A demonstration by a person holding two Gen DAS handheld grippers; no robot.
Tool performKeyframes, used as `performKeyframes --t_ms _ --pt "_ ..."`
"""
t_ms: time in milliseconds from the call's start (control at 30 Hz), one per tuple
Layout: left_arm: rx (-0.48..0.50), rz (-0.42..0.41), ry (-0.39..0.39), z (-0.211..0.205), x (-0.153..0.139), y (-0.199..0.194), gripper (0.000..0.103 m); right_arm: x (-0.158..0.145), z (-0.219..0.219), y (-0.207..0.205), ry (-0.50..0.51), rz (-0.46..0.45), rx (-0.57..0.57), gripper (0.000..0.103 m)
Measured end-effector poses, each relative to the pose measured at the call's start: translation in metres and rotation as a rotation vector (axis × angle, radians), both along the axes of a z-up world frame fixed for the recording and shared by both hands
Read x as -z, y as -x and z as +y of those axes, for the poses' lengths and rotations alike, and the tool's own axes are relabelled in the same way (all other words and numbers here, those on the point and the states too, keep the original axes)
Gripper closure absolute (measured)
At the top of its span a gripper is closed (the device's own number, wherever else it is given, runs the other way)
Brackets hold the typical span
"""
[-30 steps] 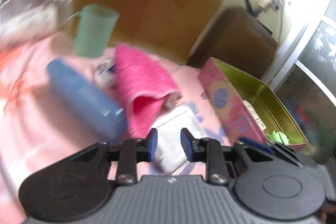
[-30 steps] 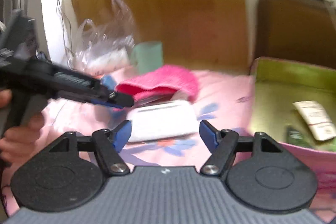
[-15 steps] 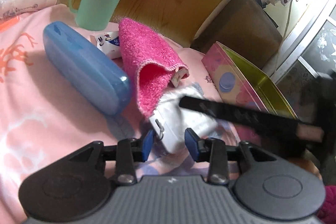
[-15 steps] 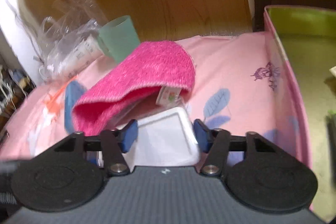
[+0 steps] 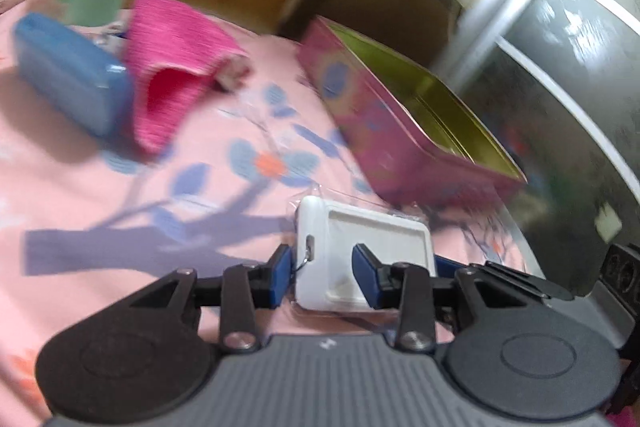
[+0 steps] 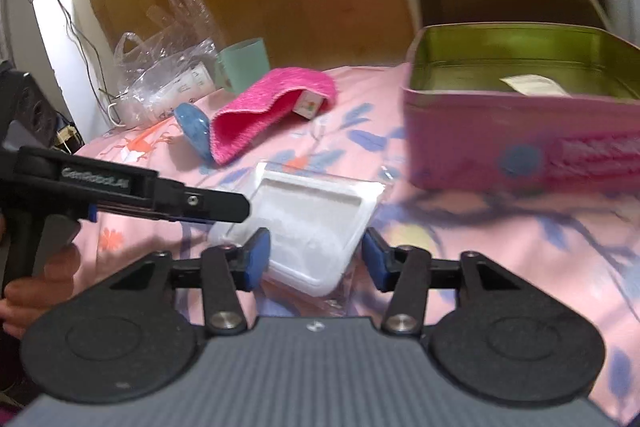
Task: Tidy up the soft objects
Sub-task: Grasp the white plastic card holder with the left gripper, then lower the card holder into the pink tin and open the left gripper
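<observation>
- Plainly, the white packet (image 5: 362, 259) in its clear wrapper lies on the pink floral bed sheet (image 5: 120, 207), just short of the pink tin (image 6: 520, 147); both tools bracket it.
- The left tool (image 5: 320, 277) stands part open around one end, its pads apparently not pressing, though blur hides the contact. Closing off-centre could pinch only wrapper and let the packet slide out.
- The right tool (image 6: 316, 259) stands wider, astride the other end without gripping. The two tools could collide, or tug the packet apart.
- A careless lift might clip the tin's rim.
</observation>
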State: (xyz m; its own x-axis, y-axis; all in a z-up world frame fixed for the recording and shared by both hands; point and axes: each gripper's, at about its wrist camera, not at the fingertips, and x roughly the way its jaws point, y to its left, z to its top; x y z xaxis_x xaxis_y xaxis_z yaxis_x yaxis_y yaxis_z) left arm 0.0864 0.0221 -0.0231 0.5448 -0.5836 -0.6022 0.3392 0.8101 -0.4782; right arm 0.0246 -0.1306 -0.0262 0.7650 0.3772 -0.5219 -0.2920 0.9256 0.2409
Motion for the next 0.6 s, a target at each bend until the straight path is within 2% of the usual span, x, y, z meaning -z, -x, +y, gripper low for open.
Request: performKeyframes --t_ms 100,233,333,367,433,467,533,600 --pt "0.024 -0.026 -0.034 -0.017 -0.003 0.001 0.056 0.003 -0.014 0.016 0.003 -0.002 0.002 0.041" --pt "0.036 -0.062 -0.080 -0.024 -0.009 -0.001 0.049 0.006 -0.020 0.034 0.057 -0.030 -0.003 0.027" --pt "0.059 -0.051 -0.104 -0.031 -0.004 -0.004 0.048 0.008 -0.018 0.041 0.119 -0.075 -0.014 0.027" --pt "0.064 -0.073 -0.119 -0.033 -0.003 -0.001 0.049 0.010 -0.014 0.039 0.144 -0.082 -0.019 0.027" --pt "0.077 -0.092 -0.145 -0.037 -0.004 0.003 0.055 0.013 -0.008 0.035 0.176 -0.088 -0.027 0.028" --pt "0.087 -0.081 -0.137 -0.039 -0.005 0.004 0.055 0.015 -0.005 0.033 0.190 -0.095 -0.036 0.038" --pt "0.061 -0.092 -0.159 -0.041 -0.011 0.005 0.055 0.015 0.004 0.033 0.221 -0.120 -0.033 0.037" --pt "0.059 -0.112 -0.130 -0.040 -0.026 0.001 0.056 0.011 0.004 0.030 0.223 -0.140 -0.032 0.037"
